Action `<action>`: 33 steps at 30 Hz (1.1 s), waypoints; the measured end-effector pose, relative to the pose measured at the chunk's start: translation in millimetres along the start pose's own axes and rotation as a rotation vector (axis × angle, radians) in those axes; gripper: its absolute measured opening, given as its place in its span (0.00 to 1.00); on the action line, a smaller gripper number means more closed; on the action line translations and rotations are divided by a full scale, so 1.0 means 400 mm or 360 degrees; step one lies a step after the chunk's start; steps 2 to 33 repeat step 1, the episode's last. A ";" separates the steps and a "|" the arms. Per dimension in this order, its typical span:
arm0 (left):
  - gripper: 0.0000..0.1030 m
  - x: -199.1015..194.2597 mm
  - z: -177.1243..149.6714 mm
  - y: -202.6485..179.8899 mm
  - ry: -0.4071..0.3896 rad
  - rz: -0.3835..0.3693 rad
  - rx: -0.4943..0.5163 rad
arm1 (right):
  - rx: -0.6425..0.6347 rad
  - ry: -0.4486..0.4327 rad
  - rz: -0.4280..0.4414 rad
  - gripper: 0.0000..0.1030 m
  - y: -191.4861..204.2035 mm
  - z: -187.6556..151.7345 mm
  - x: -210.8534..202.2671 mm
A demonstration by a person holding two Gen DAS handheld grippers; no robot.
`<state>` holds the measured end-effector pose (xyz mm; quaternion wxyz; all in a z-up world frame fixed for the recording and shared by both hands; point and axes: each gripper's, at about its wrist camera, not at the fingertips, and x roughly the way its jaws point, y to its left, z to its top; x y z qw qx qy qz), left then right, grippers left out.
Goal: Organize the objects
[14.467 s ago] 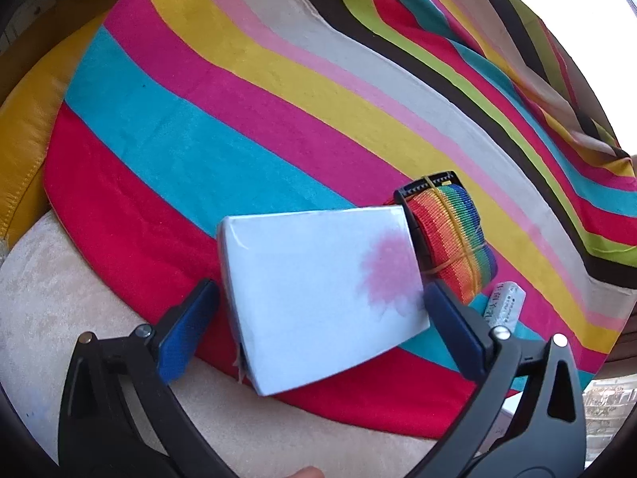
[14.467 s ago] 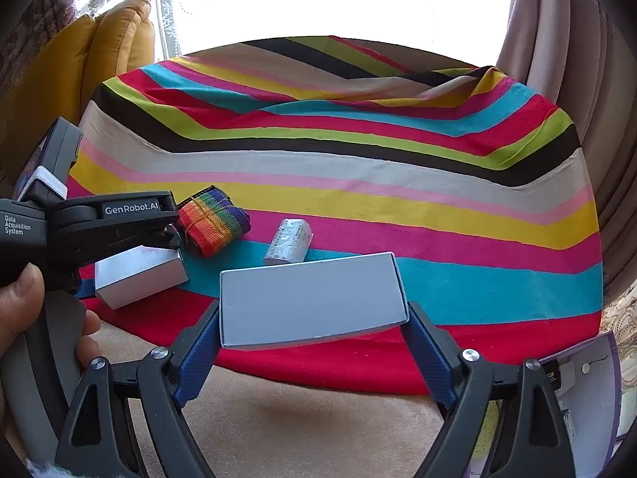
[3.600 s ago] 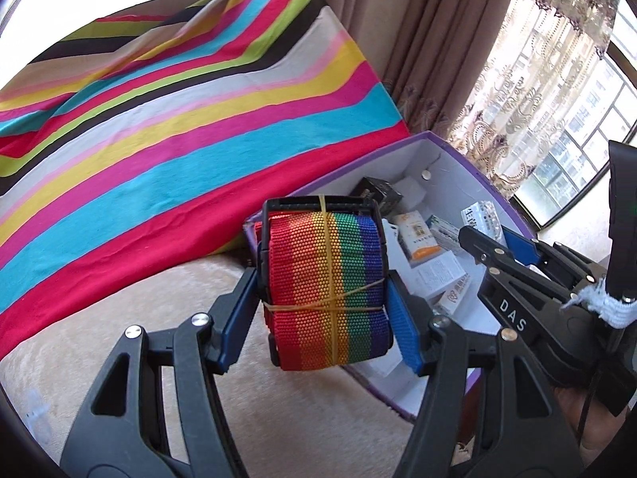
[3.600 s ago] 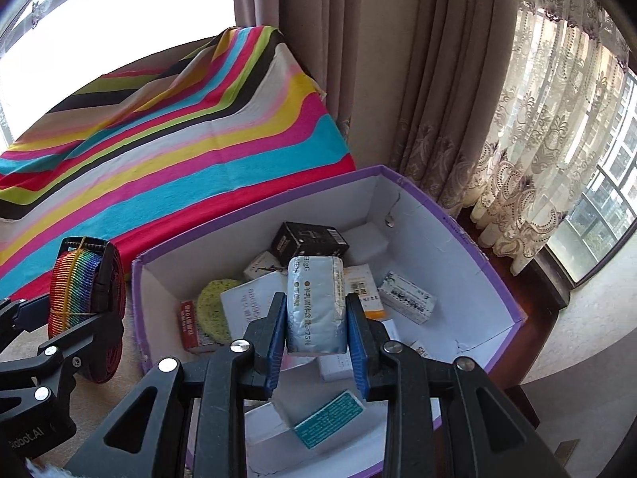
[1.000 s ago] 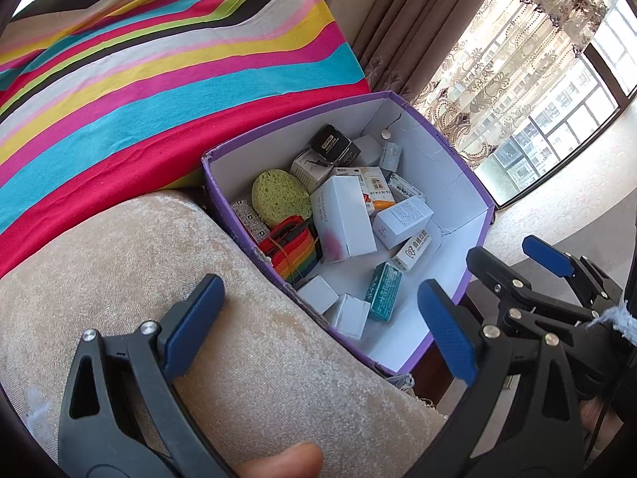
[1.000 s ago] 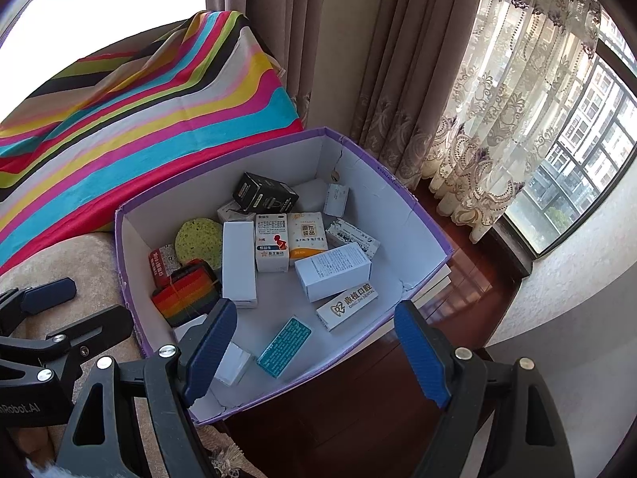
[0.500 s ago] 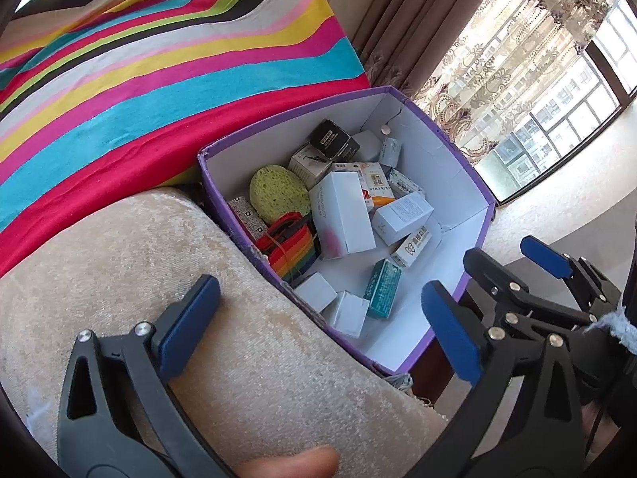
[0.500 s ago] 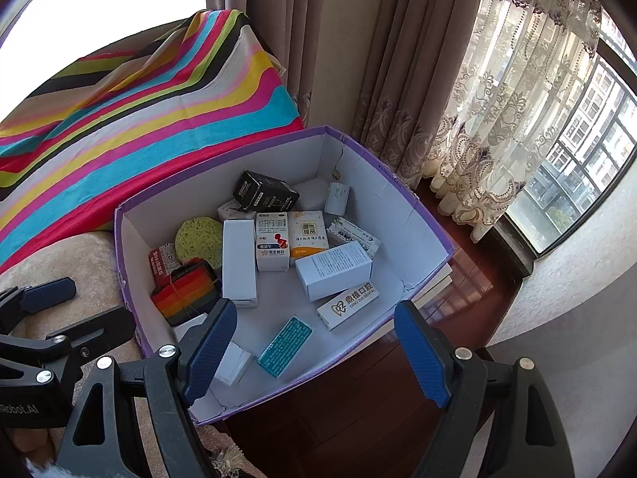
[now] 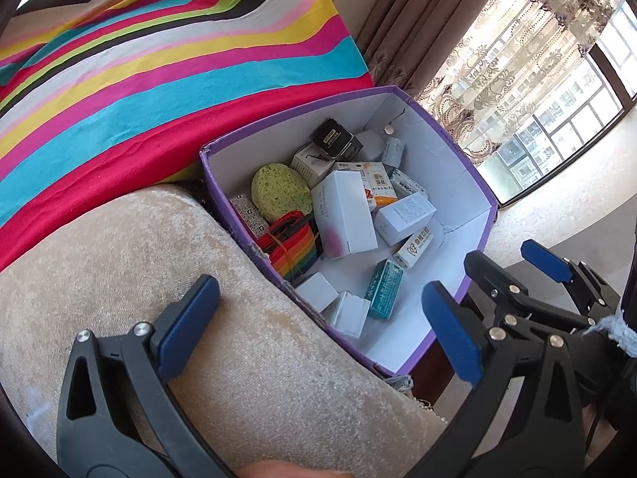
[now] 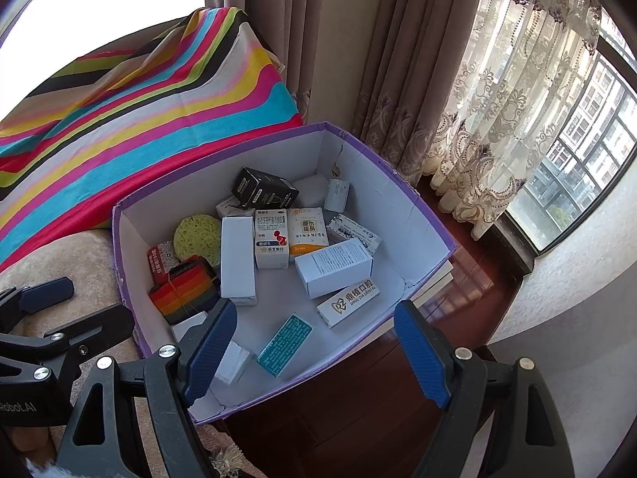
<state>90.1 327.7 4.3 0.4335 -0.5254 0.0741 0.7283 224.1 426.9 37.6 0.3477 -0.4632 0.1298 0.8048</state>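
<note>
A purple-rimmed white box [image 9: 473, 175] [image 10: 418, 199] stands beside the beige sofa seat and holds several small cartons. A rainbow strap roll [image 9: 292, 253] [image 10: 185, 290] lies in its near-left corner, next to a green sponge [image 9: 280, 191] [image 10: 197, 237] and a long white carton [image 9: 344, 215] [image 10: 237, 259]. My left gripper [image 9: 318, 324] is open and empty, above the sofa edge and the box's near side. My right gripper [image 10: 316, 350] is open and empty, above the box's front rim; it also shows in the left wrist view [image 9: 545, 267].
A striped multicolour cloth [image 9: 159, 59] [image 10: 139, 91] covers the sofa behind the box. The beige sofa cushion [image 9: 139, 259] lies left of the box. Curtains [image 10: 458, 79] and a window [image 10: 589, 127] stand to the right, with dark wood floor [image 10: 358, 418] below.
Both grippers held objects several seconds ago and are now empty; the rainbow strap roll now lies in the box. In the last second both views barely shifted.
</note>
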 end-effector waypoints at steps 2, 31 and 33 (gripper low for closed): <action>0.99 0.001 0.000 0.000 -0.0001 -0.0002 -0.0004 | 0.0001 0.0001 0.0002 0.80 -0.001 0.000 0.001; 0.99 0.001 0.000 0.000 -0.0001 -0.0002 -0.0004 | 0.0001 0.0001 0.0002 0.80 -0.001 0.000 0.001; 0.99 0.001 0.000 0.000 -0.0001 -0.0002 -0.0004 | 0.0001 0.0001 0.0002 0.80 -0.001 0.000 0.001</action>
